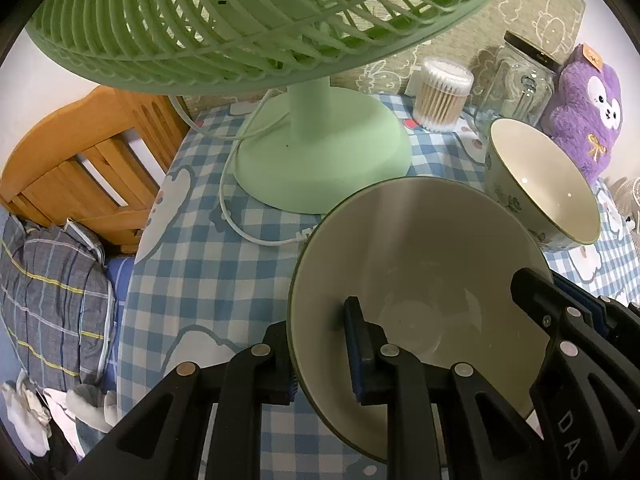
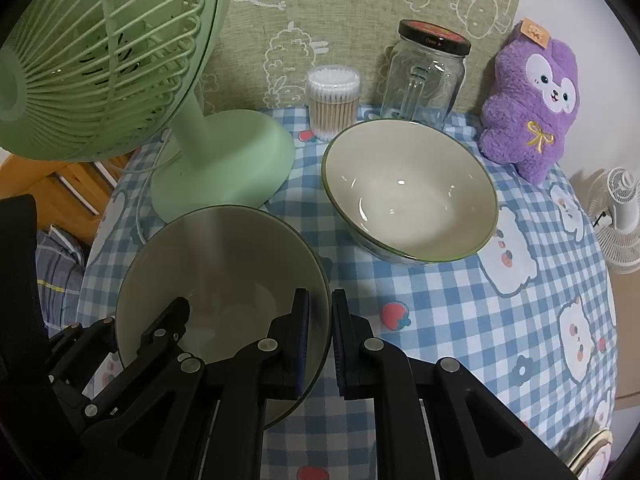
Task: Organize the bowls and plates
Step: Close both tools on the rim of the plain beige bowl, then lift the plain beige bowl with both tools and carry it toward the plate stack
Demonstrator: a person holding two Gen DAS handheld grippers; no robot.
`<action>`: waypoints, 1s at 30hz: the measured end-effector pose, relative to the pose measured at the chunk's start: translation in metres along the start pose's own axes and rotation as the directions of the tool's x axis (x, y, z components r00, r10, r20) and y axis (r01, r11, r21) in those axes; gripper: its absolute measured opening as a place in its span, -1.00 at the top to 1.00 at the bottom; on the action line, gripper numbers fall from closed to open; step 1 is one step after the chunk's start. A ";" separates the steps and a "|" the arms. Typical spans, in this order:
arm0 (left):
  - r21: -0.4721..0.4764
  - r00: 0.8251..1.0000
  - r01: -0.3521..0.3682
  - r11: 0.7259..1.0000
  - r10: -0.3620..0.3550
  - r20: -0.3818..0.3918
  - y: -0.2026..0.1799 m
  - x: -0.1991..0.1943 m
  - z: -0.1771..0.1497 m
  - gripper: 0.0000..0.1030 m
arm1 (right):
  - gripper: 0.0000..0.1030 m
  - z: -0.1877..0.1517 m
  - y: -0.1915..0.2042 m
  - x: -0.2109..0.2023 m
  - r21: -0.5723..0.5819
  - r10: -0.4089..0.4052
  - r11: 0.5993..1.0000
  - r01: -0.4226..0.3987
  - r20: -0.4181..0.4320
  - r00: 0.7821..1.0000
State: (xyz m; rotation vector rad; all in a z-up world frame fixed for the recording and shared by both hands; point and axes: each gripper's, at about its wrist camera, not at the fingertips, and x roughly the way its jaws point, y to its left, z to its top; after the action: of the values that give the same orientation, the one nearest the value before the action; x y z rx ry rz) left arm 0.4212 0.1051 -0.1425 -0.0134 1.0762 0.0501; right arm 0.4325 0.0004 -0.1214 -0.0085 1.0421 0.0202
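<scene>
Both grippers, the left gripper point(image 1: 320, 354) and right gripper point(image 2: 320, 340), are pinching the near bowl point(image 2: 224, 280) by its thin rim, jaws nearly closed, at 9 and 3 o'clock. It is probably heavy, slippery and breakable.

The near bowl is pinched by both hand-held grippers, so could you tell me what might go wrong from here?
The near bowl is held only by thin rim pinches from the left hand-held gripper and right hand-held gripper; it could slip or tip. Lifting it might knock the green fan or the far bowl.
</scene>
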 end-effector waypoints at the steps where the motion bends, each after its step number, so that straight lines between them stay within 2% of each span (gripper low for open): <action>1: 0.000 1.000 0.001 1.000 -0.001 -0.001 0.000 -0.001 -0.001 0.67 | 0.73 -0.001 -0.001 -0.002 -0.003 -0.001 1.000 0.001 0.002 1.000; 19: 0.008 1.000 0.008 1.000 -0.008 0.029 -0.027 -0.042 -0.014 0.68 | 0.73 -0.017 -0.028 -0.043 0.003 -0.008 1.000 0.008 0.019 1.000; 30: -0.015 1.000 0.004 1.000 -0.004 0.007 -0.043 -0.056 -0.048 0.68 | 0.73 -0.051 -0.046 -0.055 -0.010 -0.003 1.000 0.003 -0.011 1.000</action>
State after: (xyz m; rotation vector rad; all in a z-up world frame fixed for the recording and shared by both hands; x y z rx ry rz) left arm 0.3547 0.0589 -0.1166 -0.0291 1.0685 0.0543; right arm 0.3622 -0.0469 -0.0999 -0.0192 1.0528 0.0229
